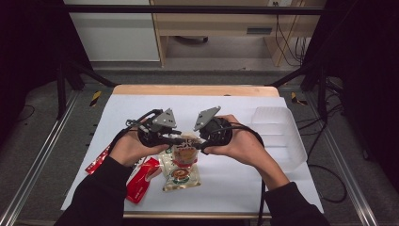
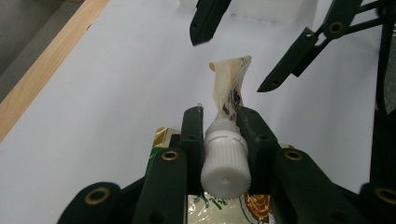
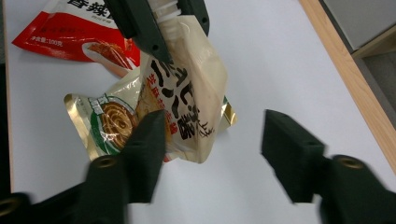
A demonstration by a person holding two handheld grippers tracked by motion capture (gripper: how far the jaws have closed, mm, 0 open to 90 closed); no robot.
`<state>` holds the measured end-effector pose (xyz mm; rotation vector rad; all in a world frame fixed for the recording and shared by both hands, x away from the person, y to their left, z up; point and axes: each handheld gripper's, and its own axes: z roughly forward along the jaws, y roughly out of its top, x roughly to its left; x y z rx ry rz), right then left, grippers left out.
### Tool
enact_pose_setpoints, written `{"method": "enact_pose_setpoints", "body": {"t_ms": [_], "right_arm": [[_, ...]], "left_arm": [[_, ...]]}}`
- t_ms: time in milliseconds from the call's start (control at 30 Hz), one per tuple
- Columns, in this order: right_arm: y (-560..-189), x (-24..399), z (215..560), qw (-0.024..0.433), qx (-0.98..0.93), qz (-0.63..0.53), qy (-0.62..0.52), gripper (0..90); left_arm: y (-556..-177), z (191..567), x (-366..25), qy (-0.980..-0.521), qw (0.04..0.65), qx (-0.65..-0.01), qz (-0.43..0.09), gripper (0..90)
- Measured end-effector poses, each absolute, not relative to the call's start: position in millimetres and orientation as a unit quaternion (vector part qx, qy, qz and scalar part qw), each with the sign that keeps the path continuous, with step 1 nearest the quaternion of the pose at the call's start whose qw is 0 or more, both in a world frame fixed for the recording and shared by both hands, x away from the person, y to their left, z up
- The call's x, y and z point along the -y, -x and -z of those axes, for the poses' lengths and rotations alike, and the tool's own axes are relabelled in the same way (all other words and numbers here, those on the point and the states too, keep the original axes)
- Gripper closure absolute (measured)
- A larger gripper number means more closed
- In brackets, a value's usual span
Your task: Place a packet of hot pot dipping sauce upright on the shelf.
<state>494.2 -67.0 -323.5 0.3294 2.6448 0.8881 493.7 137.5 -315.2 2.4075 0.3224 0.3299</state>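
A cream spout pouch (image 1: 184, 153) with dark lettering hangs above the table centre. My left gripper (image 1: 181, 140) is shut on its neck just below the white screw cap (image 2: 225, 161), and the pouch body (image 2: 229, 84) sticks out beyond the jaws. My right gripper (image 1: 202, 146) faces it from the right, and its jaws stand apart. In the right gripper view the pouch (image 3: 187, 93) dangles from the left gripper (image 3: 161, 18), its lower edge beside one pad of my right gripper (image 3: 214, 123) without being pinched.
Under the pouch lie a green-and-gold noodle packet (image 1: 181, 176) and a red packet (image 1: 141, 181); another red packet (image 1: 96, 162) lies further left. A clear plastic tray (image 1: 282, 132) stands at the right. The table's wooden edge (image 3: 355, 84) runs along the far side.
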Motion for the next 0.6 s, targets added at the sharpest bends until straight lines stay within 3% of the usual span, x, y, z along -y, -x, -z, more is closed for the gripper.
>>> {"method": "enact_pose_setpoints", "body": {"t_ms": [267,433,600], "right_arm": [[-499.2,58.7,324.5,0.147,-0.933,-0.309,-0.107,63.5],[-499.5,56.2,324.5,0.138,-0.938,-0.302,-0.100,81.8],[-499.0,54.1,322.5,0.130,-0.942,-0.292,-0.108,87.1]], "left_arm": [[-492.9,315.4,-135.2,-0.924,0.343,-0.117,-0.122,73.5],[-493.1,315.9,-134.7,-0.924,0.344,-0.117,-0.121,73.5],[-494.2,317.8,-135.5,-0.922,0.348,-0.124,-0.119,73.3]]}}
